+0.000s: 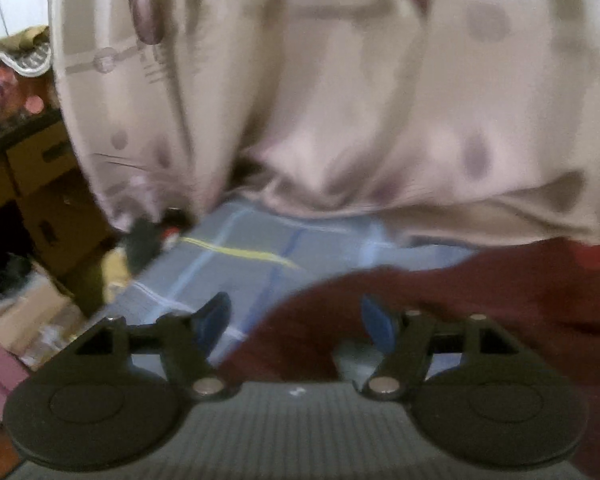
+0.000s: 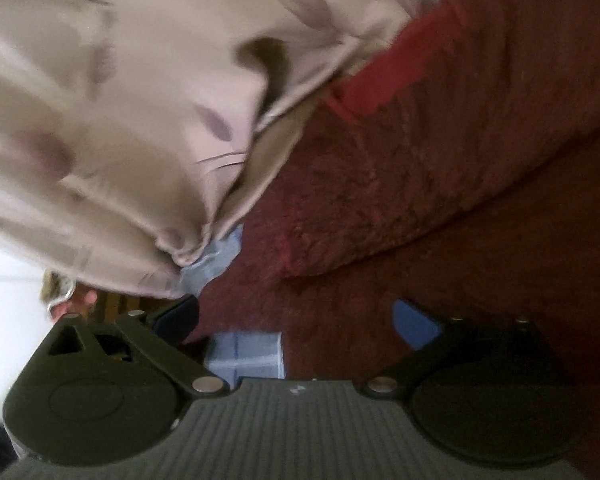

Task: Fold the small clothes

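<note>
Both claws stand released, the left gripper [image 1: 296, 316] and right gripper [image 2: 296, 320] over a dark red garment [image 2: 440, 184] beside a beige printed cloth [image 1: 320, 92]

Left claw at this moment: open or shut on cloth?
Open. The left claw has its blue fingertips well apart; the dark red garment lies between them, unpinched.

Rumpled beige leaf-print garment [image 1: 340, 100] beside dark red cloth [image 1: 520, 300], on blue checked sheet [image 1: 260, 248]
</note>
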Motion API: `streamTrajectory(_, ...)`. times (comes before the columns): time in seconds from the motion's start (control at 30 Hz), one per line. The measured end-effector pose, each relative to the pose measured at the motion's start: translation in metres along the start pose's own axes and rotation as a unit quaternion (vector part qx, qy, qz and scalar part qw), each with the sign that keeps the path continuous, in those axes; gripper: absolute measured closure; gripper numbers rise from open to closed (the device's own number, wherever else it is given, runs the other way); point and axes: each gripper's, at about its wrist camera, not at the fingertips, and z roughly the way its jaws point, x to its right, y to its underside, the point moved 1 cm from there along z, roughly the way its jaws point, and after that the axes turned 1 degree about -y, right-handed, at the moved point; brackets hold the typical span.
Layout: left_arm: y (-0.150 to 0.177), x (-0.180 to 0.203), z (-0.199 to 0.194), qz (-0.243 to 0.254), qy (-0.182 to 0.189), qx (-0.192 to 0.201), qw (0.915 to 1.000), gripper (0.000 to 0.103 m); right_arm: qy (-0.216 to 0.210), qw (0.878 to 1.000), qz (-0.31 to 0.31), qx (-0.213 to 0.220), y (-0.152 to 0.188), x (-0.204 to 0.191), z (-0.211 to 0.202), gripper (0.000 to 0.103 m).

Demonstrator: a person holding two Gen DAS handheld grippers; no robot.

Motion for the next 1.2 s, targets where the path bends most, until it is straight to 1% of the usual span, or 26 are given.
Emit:
streamTrajectory(0.03, 0.006, 0.006, -0.013, -0.004, 0.019, 0.006, 0.9998, 0.031, 0.009, 1.000, 0.009, -0.004, 0.000, 0.001, 0.009, 0.004)
streamTrajectory(0.07, 0.013, 0.010, -0.025, -0.003, 0.039, 0.015, 0.9991, 0.031, 0.014, 1.000, 0.015, -0.004, 0.001, 0.002, 0.016, 0.004)
streamTrajectory(0.13, 0.027, 0.019, -0.046, -0.002, 0.061, 0.026, 0.9978, 0.030, 0.021, 0.999, 0.022, 0.009, 0.002, 0.003, 0.028, 0.005)
streamTrajectory(0.17, 0.034, 0.022, -0.054, -0.004, 0.071, 0.025, 0.9972, 0.029, 0.028, 0.999, 0.028, 0.020, 0.002, 0.004, 0.032, 0.007)
streamTrajectory(0.3, 0.059, 0.026, -0.070, -0.024, 0.110, 0.003, 0.9936, 0.028, 0.031, 0.997, 0.045, 0.058, -0.001, 0.007, 0.044, 0.013)
streamTrajectory(0.33, 0.063, 0.028, -0.073, -0.023, 0.114, 0.000, 0.9932, 0.028, 0.037, 0.996, 0.047, 0.065, -0.001, 0.006, 0.046, 0.016)
streamTrajectory(0.4, 0.073, 0.029, -0.078, -0.027, 0.116, -0.004, 0.9928, 0.028, 0.043, 0.993, 0.051, 0.096, -0.001, 0.005, 0.048, 0.021)
streamTrajectory(0.43, 0.077, 0.030, -0.078, -0.029, 0.123, -0.010, 0.9920, 0.028, 0.042, 0.992, 0.055, 0.106, 0.000, 0.006, 0.049, 0.031)
streamTrajectory(0.47, 0.080, 0.032, -0.079, -0.029, 0.129, -0.018, 0.9910, 0.028, 0.044, 0.991, 0.060, 0.110, -0.001, 0.007, 0.053, 0.054)
streamTrajectory(0.53, 0.084, 0.035, -0.082, -0.026, 0.137, -0.029, 0.9898, 0.028, 0.046, 0.990, 0.069, 0.111, -0.002, 0.015, 0.058, 0.083)
streamTrajectory(0.6, 0.087, 0.040, -0.086, -0.019, 0.145, -0.032, 0.9887, 0.028, 0.034, 0.989, 0.073, 0.121, -0.004, 0.023, 0.053, 0.085)
streamTrajectory(0.7, 0.088, 0.051, -0.091, -0.001, 0.156, -0.037, 0.9870, 0.028, 0.007, 0.988, 0.043, 0.146, -0.013, 0.020, 0.022, 0.086)
streamTrajectory(0.77, 0.088, 0.059, -0.097, 0.008, 0.167, -0.032, 0.9854, 0.028, 0.002, 0.986, 0.016, 0.168, -0.025, 0.014, -0.014, 0.086)
streamTrajectory(0.83, 0.086, 0.069, -0.102, 0.018, 0.177, -0.030, 0.9836, 0.028, -0.008, 0.980, 0.006, 0.197, -0.044, 0.013, -0.059, 0.086)
streamTrajectory(0.87, 0.085, 0.074, -0.104, 0.022, 0.181, -0.026, 0.9830, 0.028, 0.004, 0.978, -0.008, 0.208, -0.056, 0.014, -0.083, 0.086)
streamTrajectory(0.9, 0.084, 0.081, -0.107, 0.027, 0.186, -0.022, 0.9820, 0.028, 0.011, 0.973, -0.014, 0.229, -0.069, 0.017, -0.112, 0.086)
streamTrajectory(0.93, 0.084, 0.087, -0.109, 0.032, 0.191, -0.020, 0.9809, 0.027, 0.015, 0.969, -0.013, 0.245, -0.080, 0.021, -0.134, 0.086)
streamTrajectory(1.0, 0.083, 0.099, -0.112, 0.041, 0.195, -0.020, 0.9797, 0.023, 0.030, 0.958, 0.002, 0.286, -0.104, 0.041, -0.189, 0.086)
streamTrajectory(1.07, 0.084, 0.113, -0.114, 0.051, 0.202, -0.022, 0.9778, 0.023, 0.051, 0.945, 0.023, 0.322, -0.121, 0.067, -0.238, 0.086)
streamTrajectory(1.13, 0.085, 0.127, -0.116, 0.064, 0.207, -0.023, 0.9760, 0.023, 0.059, 0.935, 0.051, 0.346, -0.137, 0.099, -0.278, 0.086)
streamTrajectory(1.2, 0.085, 0.140, -0.118, 0.077, 0.210, -0.022, 0.9744, 0.023, 0.068, 0.927, 0.068, 0.363, -0.144, 0.127, -0.311, 0.086)
